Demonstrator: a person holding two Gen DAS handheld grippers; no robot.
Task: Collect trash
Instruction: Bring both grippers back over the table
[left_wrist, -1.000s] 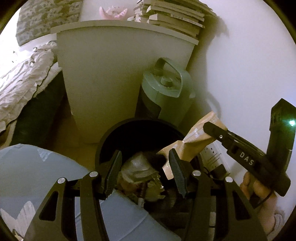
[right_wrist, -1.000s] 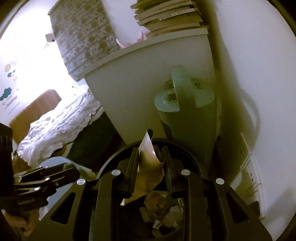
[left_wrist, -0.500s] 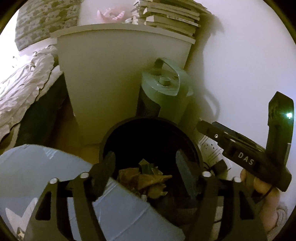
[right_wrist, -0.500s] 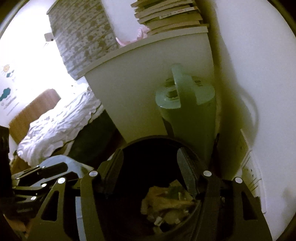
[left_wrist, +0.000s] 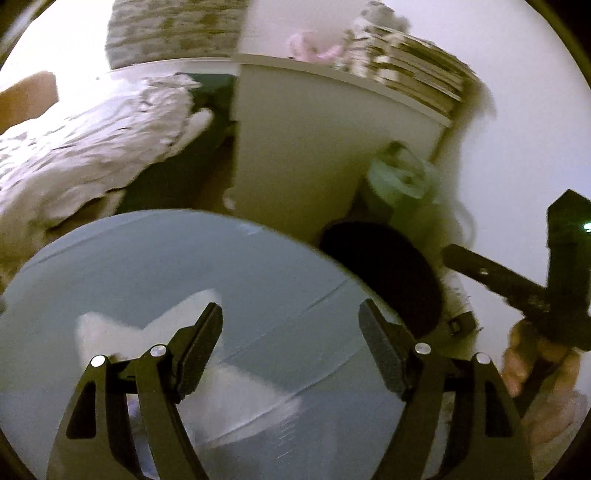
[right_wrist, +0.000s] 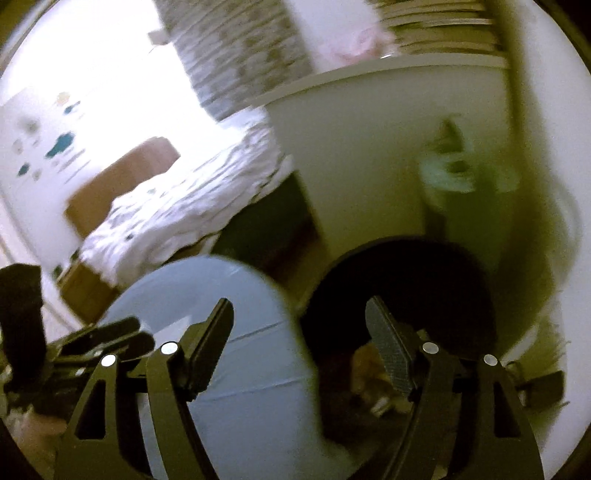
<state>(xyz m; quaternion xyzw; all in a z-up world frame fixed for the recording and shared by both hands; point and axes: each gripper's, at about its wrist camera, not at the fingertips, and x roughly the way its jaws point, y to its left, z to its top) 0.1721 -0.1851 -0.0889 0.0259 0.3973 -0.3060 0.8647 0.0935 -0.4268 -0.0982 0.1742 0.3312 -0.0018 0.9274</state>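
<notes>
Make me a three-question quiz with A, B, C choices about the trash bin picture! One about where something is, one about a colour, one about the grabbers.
1. Where is the black bin?
A. on the bed
B. right of the blue round table
C. on the books

2. What colour is the bin?
A. black
B. red
C. yellow

3. How are the left gripper and right gripper?
A. both shut
B. both open and empty
C. holding paper

Answers: B, the bin's rim sits beside the table's right edge; A, its rim is dark black; B, nothing lies between either pair of fingers.
</notes>
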